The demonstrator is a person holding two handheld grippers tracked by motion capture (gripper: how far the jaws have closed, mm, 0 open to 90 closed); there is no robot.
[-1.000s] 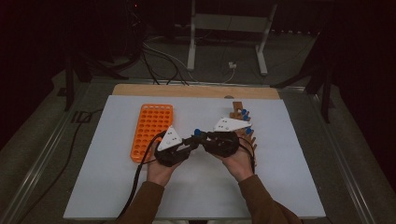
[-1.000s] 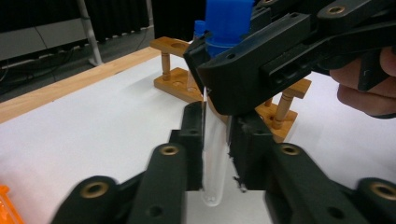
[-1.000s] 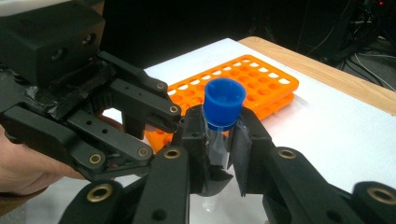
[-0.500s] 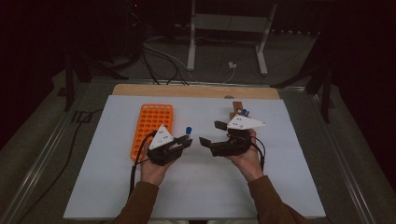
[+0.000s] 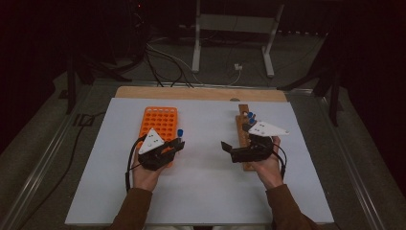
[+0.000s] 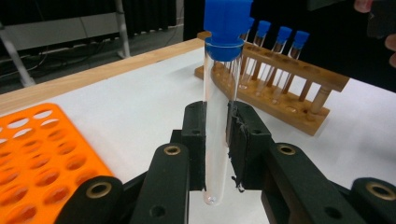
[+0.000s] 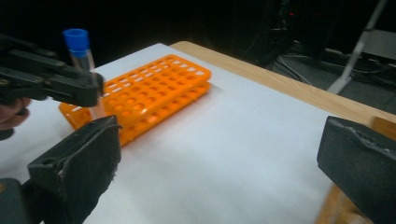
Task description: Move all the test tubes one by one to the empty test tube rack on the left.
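A clear test tube [image 6: 218, 116] with a blue cap [image 6: 227, 23] stands nearly upright, clamped around its lower half between the two black jaws of the left gripper [image 6: 217, 144], whose pads press on the glass from both sides; the rounded bottom of the tube pokes out just below the pads. In the high view the tube [image 5: 180, 135] is held above the white table mat [image 5: 206, 191], just beside the right edge of an orange tube rack [image 5: 159, 122] full of round holes, with the person's left hand [image 5: 143, 175] wrapped around the gripper's body. In the right gripper view the same tube [image 7: 84, 60] rises in front of the near end of the orange rack. The right gripper [image 5: 229, 149] is well apart from the tube, on the right half of the mat, and its jaws have just been opening; they now stand wide with nothing between them, only bare mat showing in the gap. The person's right hand [image 5: 268, 167] holds it over a wooden rack [image 5: 243, 124] that lies lengthwise on the mat and carries several more blue-capped tubes [image 6: 280, 51] in a row. A strip of light wooden tabletop [image 5: 201, 93] shows along the mat's far edge.
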